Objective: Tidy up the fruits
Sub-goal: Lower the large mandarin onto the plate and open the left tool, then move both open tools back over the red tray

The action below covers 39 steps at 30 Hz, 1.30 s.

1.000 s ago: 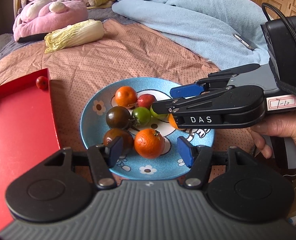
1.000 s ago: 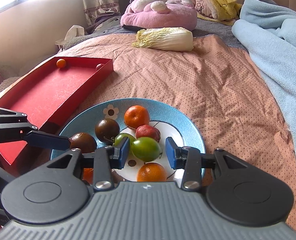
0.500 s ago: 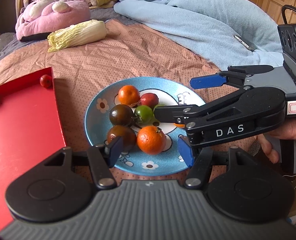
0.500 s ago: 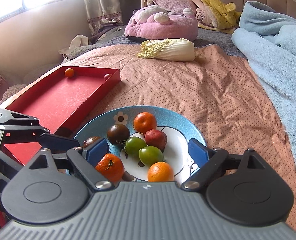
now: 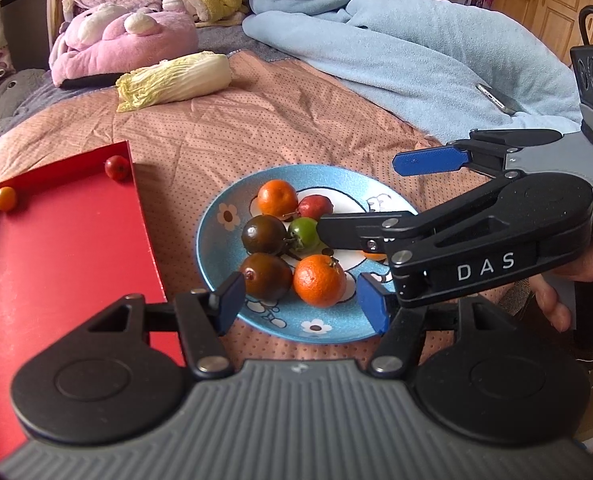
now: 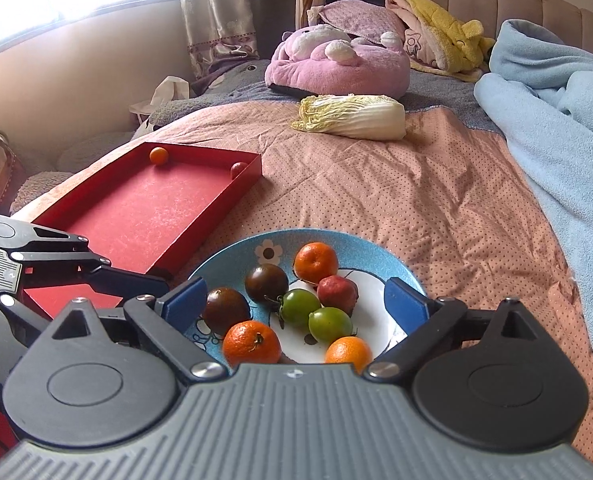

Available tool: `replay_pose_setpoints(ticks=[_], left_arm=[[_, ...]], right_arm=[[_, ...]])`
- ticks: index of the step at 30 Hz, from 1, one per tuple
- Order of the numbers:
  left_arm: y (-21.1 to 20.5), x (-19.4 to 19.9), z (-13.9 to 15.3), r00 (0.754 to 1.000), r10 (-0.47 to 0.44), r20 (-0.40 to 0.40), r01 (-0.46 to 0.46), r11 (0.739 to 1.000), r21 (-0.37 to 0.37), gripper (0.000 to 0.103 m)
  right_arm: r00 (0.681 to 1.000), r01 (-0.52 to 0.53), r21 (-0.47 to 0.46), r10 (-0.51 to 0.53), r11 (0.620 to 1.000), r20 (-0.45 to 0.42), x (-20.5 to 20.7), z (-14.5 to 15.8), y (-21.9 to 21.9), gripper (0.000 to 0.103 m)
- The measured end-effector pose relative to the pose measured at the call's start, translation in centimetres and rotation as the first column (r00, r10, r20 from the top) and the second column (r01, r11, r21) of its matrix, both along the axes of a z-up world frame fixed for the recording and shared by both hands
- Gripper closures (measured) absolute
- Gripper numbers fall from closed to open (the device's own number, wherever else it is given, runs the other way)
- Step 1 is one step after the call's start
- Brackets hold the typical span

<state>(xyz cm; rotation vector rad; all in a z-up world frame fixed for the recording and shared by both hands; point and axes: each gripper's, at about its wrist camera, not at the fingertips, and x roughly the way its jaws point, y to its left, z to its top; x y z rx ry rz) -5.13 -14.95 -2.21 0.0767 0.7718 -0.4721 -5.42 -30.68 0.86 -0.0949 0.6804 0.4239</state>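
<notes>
A blue flowered plate [image 5: 216,240] [image 6: 360,242] on the bed holds several fruits: mandarins [image 5: 319,280] [image 6: 251,342], dark tomatoes [image 5: 263,234] [image 6: 266,282], green tomatoes [image 5: 304,234] [image 6: 330,324] and a red one [image 6: 337,289]. My left gripper [image 5: 300,300] is open and empty at the plate's near edge. My right gripper [image 6: 296,300] is open and empty above the plate; it shows from the side in the left wrist view [image 5: 376,196]. A red tray [image 5: 56,240] [image 6: 156,204] left of the plate holds a small orange fruit [image 6: 158,155] and a small red one [image 6: 238,168].
A napa cabbage [image 6: 352,116] lies further back on the pink dotted bedspread [image 6: 416,200]. A pink plush toy [image 6: 336,64] sits behind it. A light blue blanket [image 6: 556,120] is heaped on the right, with a phone [image 5: 496,98] lying on it.
My right gripper opened, let go of the green tomato onto the plate and pulled back and up. My left gripper drew back slightly.
</notes>
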Motion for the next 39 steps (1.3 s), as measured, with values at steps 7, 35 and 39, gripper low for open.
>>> replay_pose_setpoints(ticks=[7,35,39], left_arm=[[1.0,-0.5,0.6,0.999,0.029,0.015,-0.029,1.0,0.004,0.039],[7.0,1.2,1.8,0.96,0.278,0.019,-0.278,0.96,-0.013,0.038],[8.6,2.1,2.0,0.948,0.316,0.037,-0.316,0.949,0.005,0.038]], right_arm=[[1.0,0.01,0.026,-0.01,1.0,0.015,-0.4,1.4,0.2,0.005],[0.999,-0.029,0.036,0.028,0.999,0.024,-0.7,3.3,3.3,0.002],[0.999,-0.041,0.043,0.04,0.998,0.012,-0.3,3.0,4.2,0.001]])
